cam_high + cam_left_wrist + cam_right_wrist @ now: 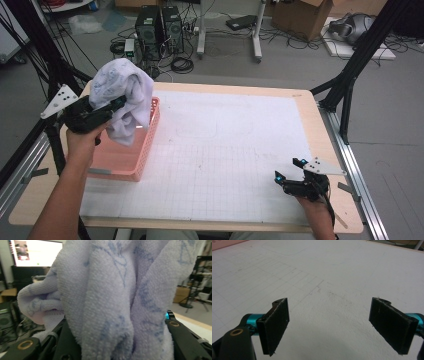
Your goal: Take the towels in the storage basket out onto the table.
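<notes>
Left gripper [118,103]: jaws clamped on bunched lilac towel [122,92], raised above pink basket [142,150];
Right gripper [289,170]: jaws wide apart, empty, over counter [240,150]

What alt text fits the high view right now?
The left gripper holds a bunched pale lilac towel above a pink basket at the table's left edge. The right gripper rests open on the white gridded mat.
</notes>
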The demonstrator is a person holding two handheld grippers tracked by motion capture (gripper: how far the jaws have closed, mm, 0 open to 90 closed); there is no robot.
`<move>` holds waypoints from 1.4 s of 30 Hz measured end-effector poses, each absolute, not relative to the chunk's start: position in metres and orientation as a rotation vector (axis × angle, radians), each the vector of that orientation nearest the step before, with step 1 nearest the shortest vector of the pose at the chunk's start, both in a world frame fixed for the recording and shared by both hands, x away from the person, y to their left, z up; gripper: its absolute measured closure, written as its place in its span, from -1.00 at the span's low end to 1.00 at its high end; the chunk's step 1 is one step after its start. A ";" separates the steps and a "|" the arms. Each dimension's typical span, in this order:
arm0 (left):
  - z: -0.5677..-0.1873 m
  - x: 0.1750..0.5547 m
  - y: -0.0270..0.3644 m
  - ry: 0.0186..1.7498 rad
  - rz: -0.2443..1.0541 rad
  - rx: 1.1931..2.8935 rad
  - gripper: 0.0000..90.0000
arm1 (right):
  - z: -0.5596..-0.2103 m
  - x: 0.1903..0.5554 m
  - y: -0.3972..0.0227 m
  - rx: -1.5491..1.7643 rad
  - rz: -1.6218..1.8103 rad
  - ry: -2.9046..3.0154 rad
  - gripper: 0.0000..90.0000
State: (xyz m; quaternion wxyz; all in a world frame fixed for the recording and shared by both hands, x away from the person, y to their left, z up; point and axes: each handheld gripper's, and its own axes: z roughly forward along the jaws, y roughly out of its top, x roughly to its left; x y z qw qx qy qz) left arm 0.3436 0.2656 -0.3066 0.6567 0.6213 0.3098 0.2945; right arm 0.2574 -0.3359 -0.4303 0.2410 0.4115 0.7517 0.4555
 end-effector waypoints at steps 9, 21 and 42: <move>-0.292 0.343 0.212 0.547 0.569 1.426 0.29 | -0.429 0.256 -0.337 1.127 1.251 2.053 -0.66; -0.310 0.350 0.124 0.442 0.417 1.536 0.28 | -0.428 0.255 -0.340 1.128 1.258 2.048 -0.66; -0.404 0.375 0.002 0.501 0.226 1.736 0.26 | -0.433 0.259 -0.344 1.142 1.251 2.060 -0.66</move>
